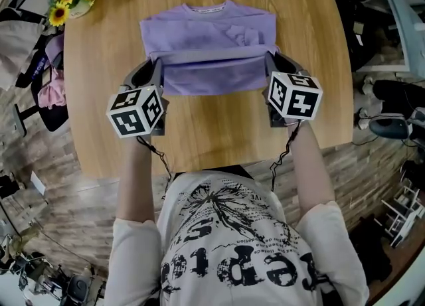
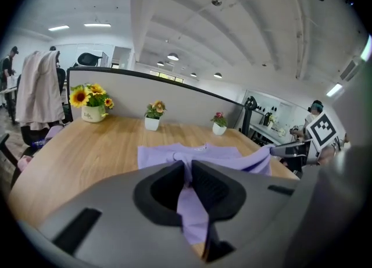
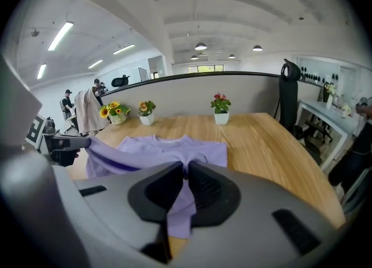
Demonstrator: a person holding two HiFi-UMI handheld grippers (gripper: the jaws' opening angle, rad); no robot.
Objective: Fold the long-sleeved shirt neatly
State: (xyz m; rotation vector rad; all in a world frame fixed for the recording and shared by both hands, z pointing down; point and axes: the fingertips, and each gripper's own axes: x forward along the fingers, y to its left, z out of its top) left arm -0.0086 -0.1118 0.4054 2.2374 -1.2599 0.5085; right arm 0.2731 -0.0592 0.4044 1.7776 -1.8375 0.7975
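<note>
1. Your left tongs (image 2: 188, 167) and your right tongs (image 3: 186, 167) are both clenched on the shirt (image 1: 206, 32). Each one pinches one end of the hem (image 1: 209, 54), and some cloth hangs below the jaws. Only a small piece of cloth is in each grip, so I think an end could slip out if you pull the tongs apart too strongly.
2. Between the tongs the hem is stretched as a straight band, lifted off the table (image 1: 219, 139). The rest of the shirt lies flat beyond the tongs. If one of the tongs goes ahead of the other, the fold line will probably come out slanted.
3. Just beyond the right tongs a sleeve (image 1: 242, 32) lies bunched on the body. If you lay the hem over it, the bump could be trapped inside and the fold would not be neat.
4. Farther on is the collar (image 1: 206, 9). A pull along the table could drag the whole shirt, so it is safer to lift.
5. Writing, nearest first: your T-shirt (image 1: 232, 245) has big printed letters, but I cannot read them with confidence. The cubes (image 1: 136, 112) carry only square markers.
6. The collar has a strip of print that is too small to read.
7. Far to the left of the left tongs, the sunflower pot (image 2: 92, 114) seems to read "Life".
</note>
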